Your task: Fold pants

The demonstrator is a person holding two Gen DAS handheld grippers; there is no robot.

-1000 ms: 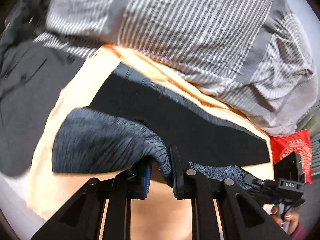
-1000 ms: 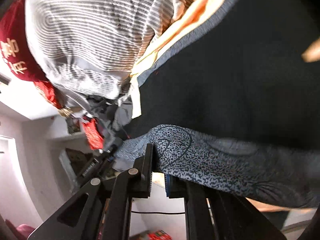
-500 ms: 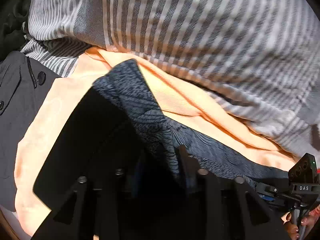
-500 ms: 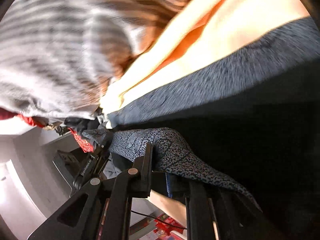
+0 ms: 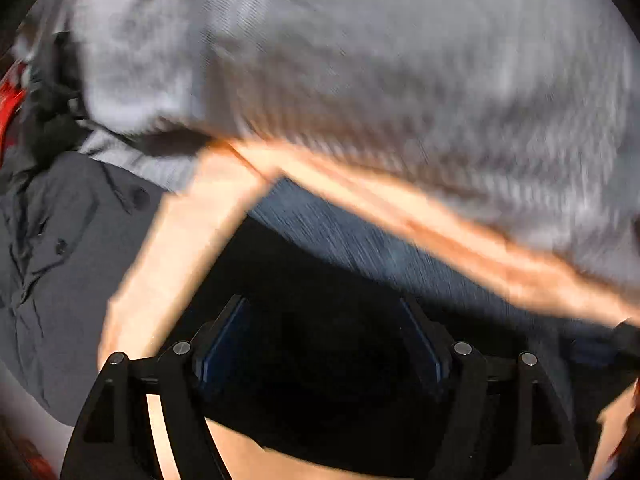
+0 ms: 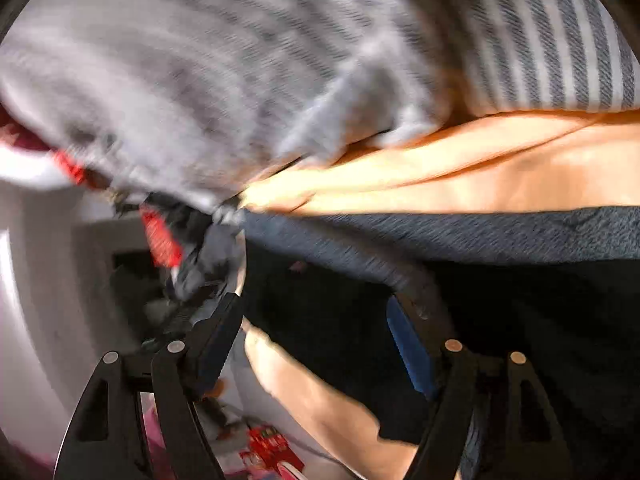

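The dark pants (image 5: pixel 360 248) lie flat on a peach sheet (image 5: pixel 188 240), black with a blue-grey patterned band along the far edge. My left gripper (image 5: pixel 320 344) is open and empty just above the black cloth. In the right wrist view the pants (image 6: pixel 500 236) lie the same way, with the folded edge near the top. My right gripper (image 6: pixel 316 340) is open, jaws wide apart, over the pants' left end. Both views are motion-blurred.
A grey striped duvet (image 5: pixel 380 72) is heaped behind the pants and also shows in the right wrist view (image 6: pixel 200 72). A dark grey buttoned garment (image 5: pixel 60 260) lies to the left. Red items (image 6: pixel 160 240) and the bed's edge are at the right view's left.
Both grippers held the patterned edge of the pants, carried it forward over the black cloth, and have now opened and let it go. The pants lie folded.
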